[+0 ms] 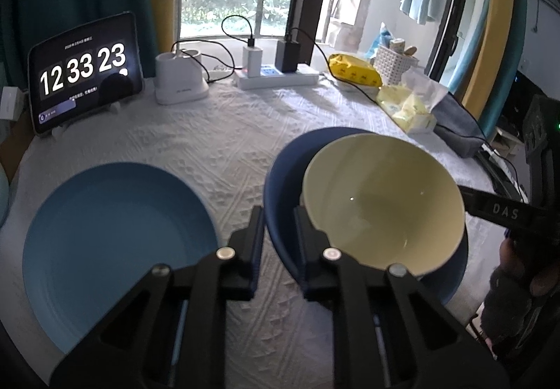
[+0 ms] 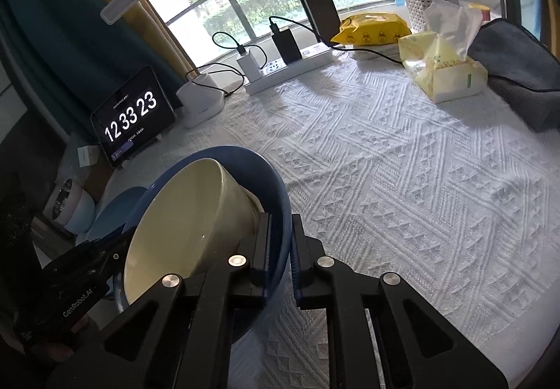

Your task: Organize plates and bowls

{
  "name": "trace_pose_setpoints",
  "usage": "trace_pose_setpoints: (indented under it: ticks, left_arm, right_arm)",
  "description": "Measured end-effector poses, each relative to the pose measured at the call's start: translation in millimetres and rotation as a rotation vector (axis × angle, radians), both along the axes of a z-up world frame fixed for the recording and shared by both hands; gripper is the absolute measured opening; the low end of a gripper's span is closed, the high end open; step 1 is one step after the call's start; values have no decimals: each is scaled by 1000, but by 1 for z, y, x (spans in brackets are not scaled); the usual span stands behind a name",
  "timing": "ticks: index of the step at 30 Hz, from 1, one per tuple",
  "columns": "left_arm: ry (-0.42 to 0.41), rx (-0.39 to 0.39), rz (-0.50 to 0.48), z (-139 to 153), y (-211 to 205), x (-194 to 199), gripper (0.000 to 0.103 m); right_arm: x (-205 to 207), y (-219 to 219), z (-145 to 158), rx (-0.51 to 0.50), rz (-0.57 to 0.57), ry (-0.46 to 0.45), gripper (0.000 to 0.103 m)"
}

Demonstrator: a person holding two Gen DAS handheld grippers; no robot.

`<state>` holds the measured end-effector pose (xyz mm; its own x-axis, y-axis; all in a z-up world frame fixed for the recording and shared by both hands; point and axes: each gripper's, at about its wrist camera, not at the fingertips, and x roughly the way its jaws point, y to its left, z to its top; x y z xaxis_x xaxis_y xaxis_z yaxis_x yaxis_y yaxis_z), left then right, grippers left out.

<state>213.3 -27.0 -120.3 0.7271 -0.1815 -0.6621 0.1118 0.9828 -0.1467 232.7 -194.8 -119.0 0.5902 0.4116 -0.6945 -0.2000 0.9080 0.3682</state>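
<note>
Dark blue bowl, cream bowl nested inside, is pinched at opposite rims by the left gripper and right gripper. Beside the left gripper a light blue plate lies partly cut off; the bowl's underside is hidden.

Both tongs clamped shut

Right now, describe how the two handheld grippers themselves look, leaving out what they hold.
Both the left gripper and right gripper are matte black, built of angular linkage arms with triangular cut-outs and round silver pivot pins. The fingers are flat, slim bars with ribbed pads. White lettering marks the bodies: "DAS" on the right one, "GenRobot.AI" on the left one.
</note>
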Motion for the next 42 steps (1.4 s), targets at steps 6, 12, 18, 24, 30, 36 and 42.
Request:
trace_pose_setpoints:
  ticks: [6, 12, 18, 24, 30, 36, 42]
  left_arm:
    - [-9, -10, 7, 3, -2, -1, 15]
    - [-25, 16, 5, 4, -7, -3, 15]
    - [-34, 20, -5, 6, -9, -5, 15]
    - [-39, 1, -19, 8, -9, -9, 15]
    - [-39, -1, -29, 10, -11, -11, 15]
    - [-46, -3, -28, 14, -12, -14, 15]
    - [-61, -6, -26, 21, -9, -16, 15]
  right_arm:
    - [-2, -1, 0, -2, -26, 7, 11]
    - [-2, -3, 0, 3, -33, 24, 11]
    - [-3, -3, 1, -5, -41, 35, 11]
    - [-4, -4, 5, -25, -59, 42, 11]
    - [-7, -7, 10, -26, -78, 31, 10]
    - [-10, -8, 16, -24, -80, 20, 10]
    - [-11, -6, 24, -20, -76, 7, 10]
